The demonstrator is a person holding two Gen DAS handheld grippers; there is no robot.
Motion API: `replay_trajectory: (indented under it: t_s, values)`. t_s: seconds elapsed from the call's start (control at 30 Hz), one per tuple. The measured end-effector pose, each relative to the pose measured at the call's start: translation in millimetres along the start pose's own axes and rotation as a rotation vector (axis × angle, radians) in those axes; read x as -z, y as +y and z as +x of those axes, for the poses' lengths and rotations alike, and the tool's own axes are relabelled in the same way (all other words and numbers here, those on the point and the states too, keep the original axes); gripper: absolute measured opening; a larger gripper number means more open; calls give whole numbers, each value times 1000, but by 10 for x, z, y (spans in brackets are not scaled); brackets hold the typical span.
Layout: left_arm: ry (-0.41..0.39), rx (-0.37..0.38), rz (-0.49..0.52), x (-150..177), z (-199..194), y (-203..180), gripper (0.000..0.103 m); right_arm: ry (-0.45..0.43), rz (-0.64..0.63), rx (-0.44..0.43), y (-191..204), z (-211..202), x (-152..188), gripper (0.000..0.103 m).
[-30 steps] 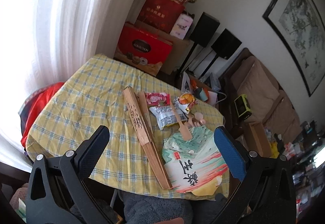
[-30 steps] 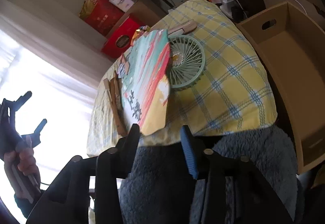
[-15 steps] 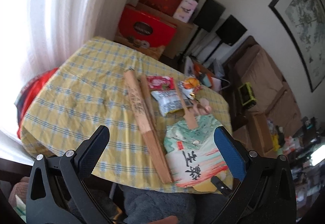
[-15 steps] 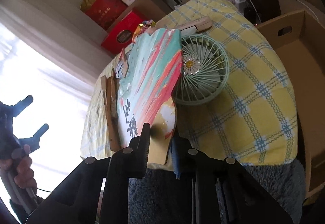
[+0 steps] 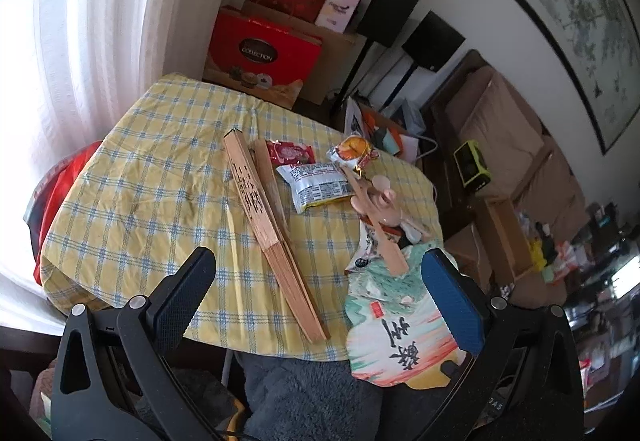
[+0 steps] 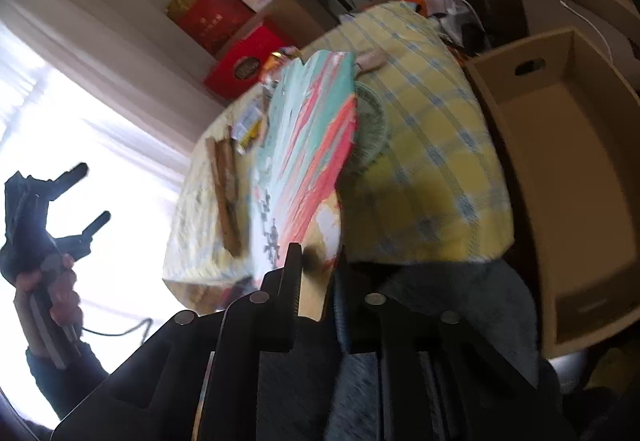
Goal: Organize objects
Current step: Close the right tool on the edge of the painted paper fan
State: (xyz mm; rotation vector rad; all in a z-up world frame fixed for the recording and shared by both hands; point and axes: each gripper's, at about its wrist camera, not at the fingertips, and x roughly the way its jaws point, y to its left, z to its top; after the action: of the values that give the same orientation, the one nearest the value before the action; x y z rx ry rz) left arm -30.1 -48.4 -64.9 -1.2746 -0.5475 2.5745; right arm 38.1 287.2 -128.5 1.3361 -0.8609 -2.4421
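A painted flat fan, teal and red with black characters, has its lower edge between the pads of my right gripper, which is shut on it. The fan tilts up off the yellow checked tablecloth and partly covers a round green fan. From the left wrist the same painted fan hangs over the table's near edge. My left gripper hovers open over that edge, with nothing between its fingers. A folded wooden fan lies in the middle of the table.
Snack packets, a wooden spatula and a pink toy lie beyond the fans. An open cardboard box stands right of the table. Red gift boxes and speakers line the wall. A grey fleece is below.
My right gripper went from open near the table edge to shut on the painted fan's lower edge, and the fan has tilted up and shifted. The left gripper stayed open and barely moved.
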Motion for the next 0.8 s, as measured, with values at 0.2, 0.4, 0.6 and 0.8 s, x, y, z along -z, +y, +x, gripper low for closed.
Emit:
replay_trajectory:
  t_s: [0.2,0.4,0.6,0.8]
  values:
    - [74,2,9,33,148,27,103,-24,88,-33,-250,-12,197,34]
    - [108,-17,-37,53,291,149,103,-33,-24,21,-45,5,187,57]
    - [114,-37,-55,77,376,180,103,-67,-184,140,184,123,306,72]
    - [139,-2,-71,108,523,116,103,-72,-203,140,190,226,298,82]
